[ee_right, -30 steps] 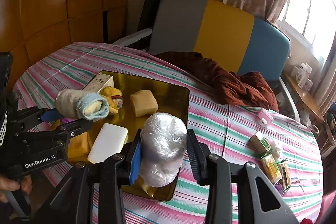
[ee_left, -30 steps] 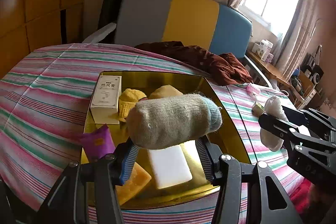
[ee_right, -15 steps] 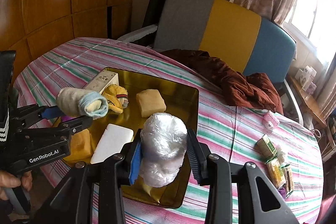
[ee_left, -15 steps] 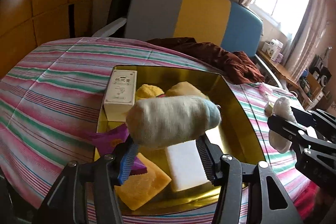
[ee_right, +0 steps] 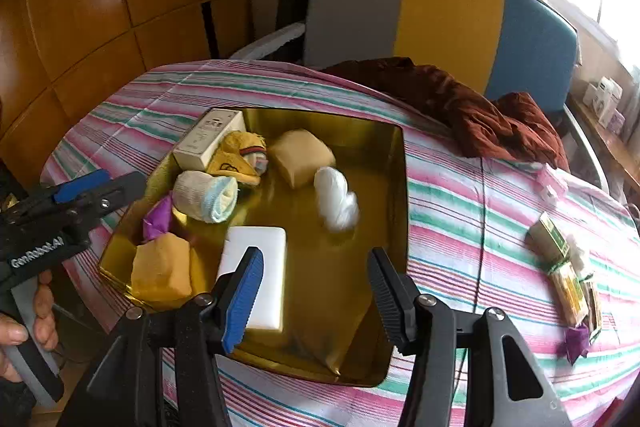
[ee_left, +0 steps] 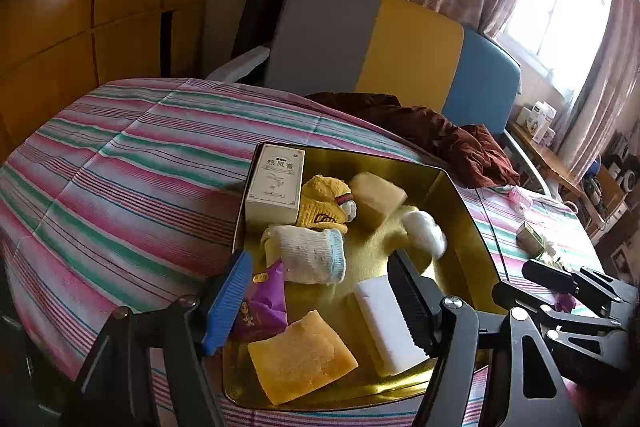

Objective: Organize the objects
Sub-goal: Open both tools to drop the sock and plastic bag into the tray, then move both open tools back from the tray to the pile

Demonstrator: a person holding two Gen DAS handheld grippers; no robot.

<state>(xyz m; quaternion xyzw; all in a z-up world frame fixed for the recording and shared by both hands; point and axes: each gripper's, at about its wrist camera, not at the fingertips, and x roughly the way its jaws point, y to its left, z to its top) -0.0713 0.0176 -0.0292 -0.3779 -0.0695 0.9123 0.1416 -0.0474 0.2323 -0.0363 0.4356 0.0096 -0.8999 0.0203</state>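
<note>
A gold tray [ee_left: 460, 195] [ee_right: 400, 187] sits on the striped table. In it lie a rolled grey-and-blue sock [ee_left: 308, 255] [ee_right: 206, 197], a white plastic-wrapped bundle [ee_left: 424, 233] [ee_right: 335, 199], a yellow sock [ee_left: 324, 205], a white box [ee_left: 276, 183], a tan sponge [ee_left: 378, 197], an orange sponge [ee_left: 302, 361], a white block [ee_left: 386, 323] and a purple packet [ee_left: 262, 303]. My left gripper [ee_left: 320, 301] is open and empty above the tray's near left. My right gripper [ee_right: 316, 291] is open and empty above the tray's near edge.
A dark red cloth [ee_right: 460, 107] lies at the table's far edge before a grey, yellow and blue chair [ee_right: 420, 15]. Small green packets [ee_right: 560, 259] and a pink item [ee_right: 554, 183] lie on the cloth right of the tray.
Both grippers opened. The rolled sock dropped from the left gripper into the tray, and the white bundle dropped from the right gripper into the tray; the bundle looks blurred.
</note>
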